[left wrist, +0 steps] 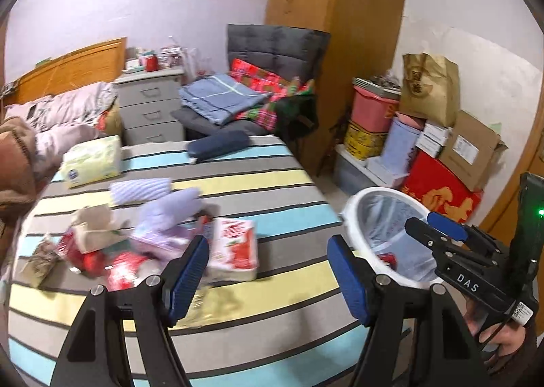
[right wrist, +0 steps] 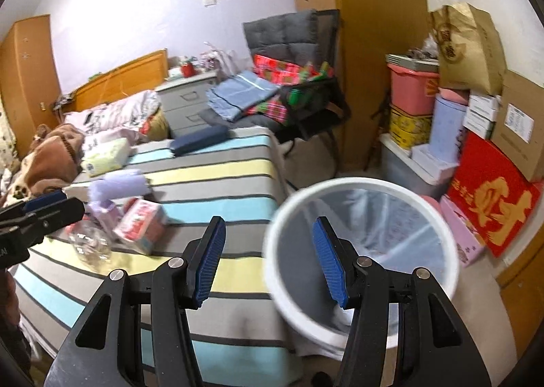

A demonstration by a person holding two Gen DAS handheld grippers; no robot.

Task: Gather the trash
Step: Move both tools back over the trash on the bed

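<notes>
A white trash bin [right wrist: 360,244] with a clear liner stands on the floor beside the striped bed [right wrist: 221,162]; it also shows in the left wrist view [left wrist: 384,234], with a red scrap inside. A pile of trash lies on the bed: a red-and-white carton [left wrist: 234,247], purple wrappers [left wrist: 166,213], crumpled paper [left wrist: 91,223] and red wrappers [left wrist: 122,268]. My left gripper [left wrist: 268,281] is open and empty above the bed, right of the pile. My right gripper [right wrist: 268,261] is open and empty over the bin's near rim; it shows in the left wrist view [left wrist: 438,234].
A green tissue pack [left wrist: 91,162] and a dark blue case [left wrist: 217,145] lie farther up the bed. A grey chair [left wrist: 272,81] with folded cloths, a drawer unit [left wrist: 149,104] and stacked boxes [left wrist: 435,155] stand beyond the bed and bin.
</notes>
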